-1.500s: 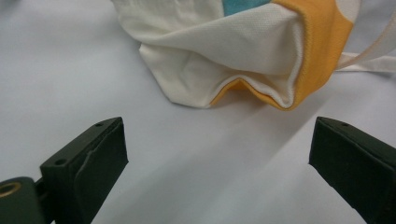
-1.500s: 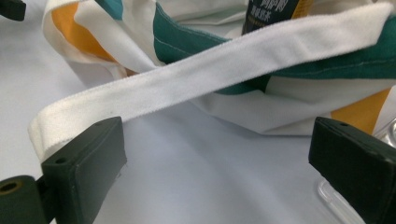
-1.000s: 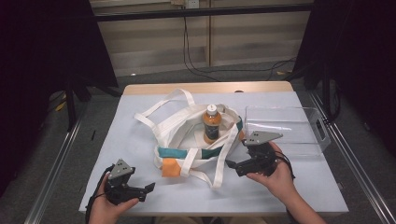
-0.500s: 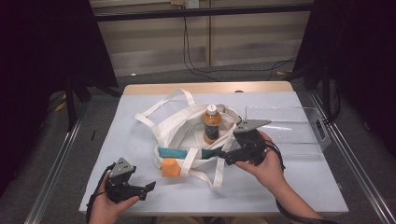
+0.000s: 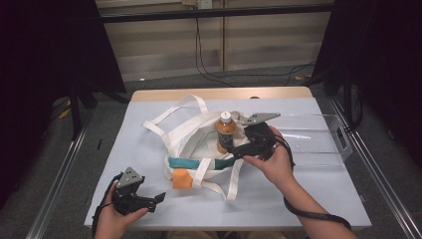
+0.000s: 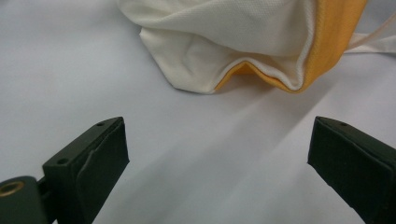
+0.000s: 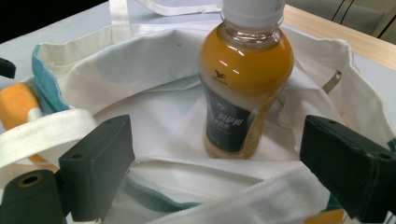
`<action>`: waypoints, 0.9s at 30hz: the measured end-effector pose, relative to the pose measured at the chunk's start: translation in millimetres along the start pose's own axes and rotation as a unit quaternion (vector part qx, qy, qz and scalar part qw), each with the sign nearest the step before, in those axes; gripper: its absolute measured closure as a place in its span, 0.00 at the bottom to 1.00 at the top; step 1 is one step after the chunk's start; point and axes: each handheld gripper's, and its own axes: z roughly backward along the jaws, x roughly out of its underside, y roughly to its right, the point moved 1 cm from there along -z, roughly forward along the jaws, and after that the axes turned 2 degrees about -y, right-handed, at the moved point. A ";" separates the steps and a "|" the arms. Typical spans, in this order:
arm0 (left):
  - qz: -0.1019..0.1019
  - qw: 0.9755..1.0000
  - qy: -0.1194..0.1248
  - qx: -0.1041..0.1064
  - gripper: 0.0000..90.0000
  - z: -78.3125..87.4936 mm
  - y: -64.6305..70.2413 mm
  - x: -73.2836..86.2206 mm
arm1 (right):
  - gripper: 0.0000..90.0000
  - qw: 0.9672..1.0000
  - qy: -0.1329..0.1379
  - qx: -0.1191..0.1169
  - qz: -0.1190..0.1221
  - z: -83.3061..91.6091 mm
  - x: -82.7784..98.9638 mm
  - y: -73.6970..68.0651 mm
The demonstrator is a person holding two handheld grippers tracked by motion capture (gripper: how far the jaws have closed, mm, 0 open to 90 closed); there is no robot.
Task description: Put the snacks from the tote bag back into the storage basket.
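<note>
Right gripper view is showing the juice bottle [image 7: 245, 88] standing upright in the tote bag [image 7: 140, 70], just beyond the right claw [image 7: 219, 179], whose jaws, just closing slightly, are gaping apart around nothing.

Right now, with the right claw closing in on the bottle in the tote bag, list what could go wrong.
1. The orange drink bottle stands upright on soft tote bag fabric; a nudge from the right claw might tip it.
2. The bag's rim and a strap cross in front of the open jaws, so they may pinch cloth rather than the bottle.
3. The left claw sits apart from the bag, so nothing steadies it if it drags.
</note>
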 end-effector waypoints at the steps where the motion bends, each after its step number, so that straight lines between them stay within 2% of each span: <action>1: 0.000 1.000 0.000 -0.003 0.05 -0.2 0.3 0.1 | 0.11 1.000 0.000 0.000 0.000 0.0 0.0 0.0; 6: -0.004 1.000 -0.003 -0.001 0.05 -0.1 0.3 -0.1 | 0.12 1.000 -0.020 0.004 -0.006 -8.1 -6.4 1.0; 8: -0.005 1.000 -0.003 -0.002 0.05 0.1 -0.1 0.0 | 0.13 0.999 -0.030 0.008 -0.016 -13.3 -10.6 2.2; 15: -0.001 1.000 0.002 -0.005 0.05 1.4 -0.8 0.0 | 0.13 0.999 -0.046 0.008 -0.025 -24.5 -16.2 4.7; 27: 0.000 1.000 -0.003 -0.004 0.05 1.9 -3.5 0.8 | 0.14 0.997 -0.067 0.014 -0.033 -38.3 -25.6 8.1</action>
